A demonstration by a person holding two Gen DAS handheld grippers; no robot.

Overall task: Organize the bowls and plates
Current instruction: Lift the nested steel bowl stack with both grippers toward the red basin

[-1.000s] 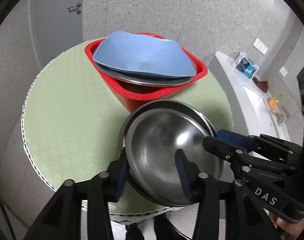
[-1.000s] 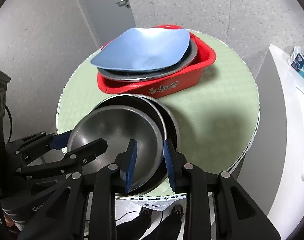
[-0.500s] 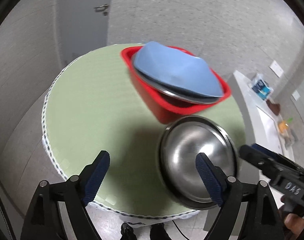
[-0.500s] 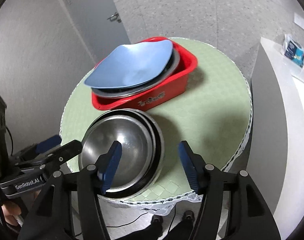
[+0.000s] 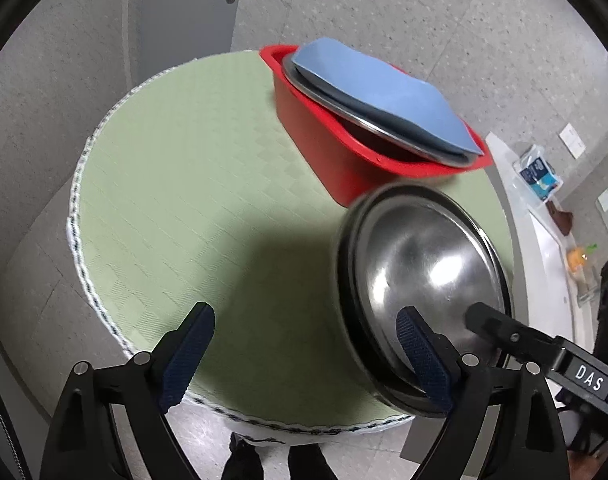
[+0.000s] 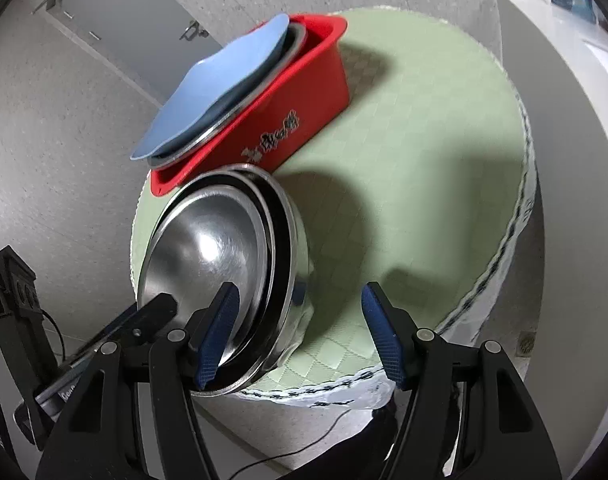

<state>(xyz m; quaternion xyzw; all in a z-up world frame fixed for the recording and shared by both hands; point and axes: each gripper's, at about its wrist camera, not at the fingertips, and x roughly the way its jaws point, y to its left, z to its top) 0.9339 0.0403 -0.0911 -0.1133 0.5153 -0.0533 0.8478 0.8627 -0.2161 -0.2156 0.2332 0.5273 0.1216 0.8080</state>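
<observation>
The blue plate (image 5: 379,92) covers most of the steel dish (image 5: 367,120) under it, so only that dish's rim shows, and the inside of the red tub (image 5: 323,152) is hidden. Gripper fingers cover the near rim of the stacked steel bowls (image 6: 212,248) at the counter's (image 5: 192,184) near edge. How many bowls are nested cannot be told. The tub's printed lettering (image 6: 272,140) is unreadable.

A round table (image 5: 192,168) under a pale green cloth stands on speckled grey floor (image 5: 443,20); grey door (image 5: 184,12) behind, white counter (image 5: 543,248) beside it.
</observation>
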